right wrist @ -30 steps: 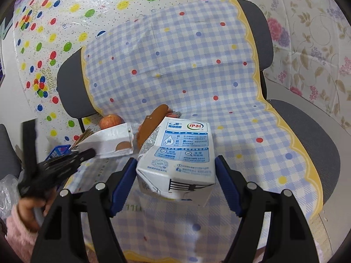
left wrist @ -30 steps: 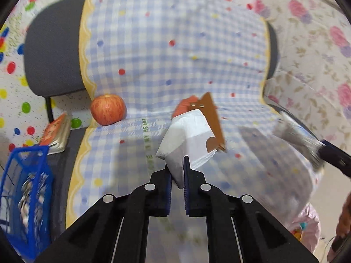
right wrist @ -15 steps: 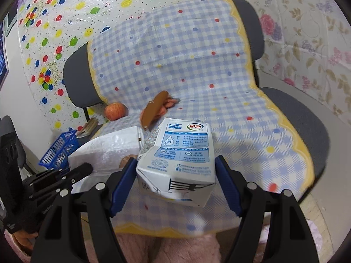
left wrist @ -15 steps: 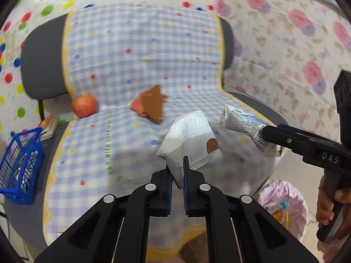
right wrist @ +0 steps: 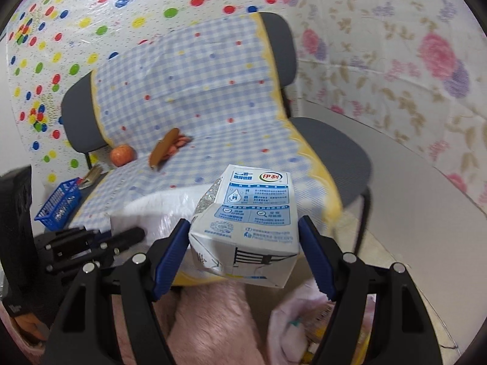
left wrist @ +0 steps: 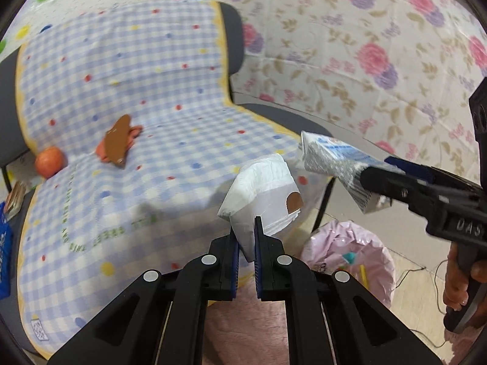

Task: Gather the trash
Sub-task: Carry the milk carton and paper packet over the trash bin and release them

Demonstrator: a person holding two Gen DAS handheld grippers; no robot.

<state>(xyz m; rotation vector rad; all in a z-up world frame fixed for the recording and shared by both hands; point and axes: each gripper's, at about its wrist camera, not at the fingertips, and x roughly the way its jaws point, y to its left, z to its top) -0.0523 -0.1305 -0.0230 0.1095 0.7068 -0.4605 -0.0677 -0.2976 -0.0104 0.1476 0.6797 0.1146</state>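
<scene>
My left gripper (left wrist: 246,243) is clamped on a white paper bag (left wrist: 261,194) past the chair's front edge, with a pink-lined trash bin (left wrist: 350,255) down to its right. My right gripper (right wrist: 243,243) grips a crushed blue-and-white milk carton (right wrist: 246,225) over open floor; "DAS" is printed on its body.

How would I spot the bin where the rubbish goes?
Find the chair draped in the blue checked cloth. On the floor off its front corner sits a bin lined with a crinkly pink bag; nothing else down there is pink and shiny.
</scene>
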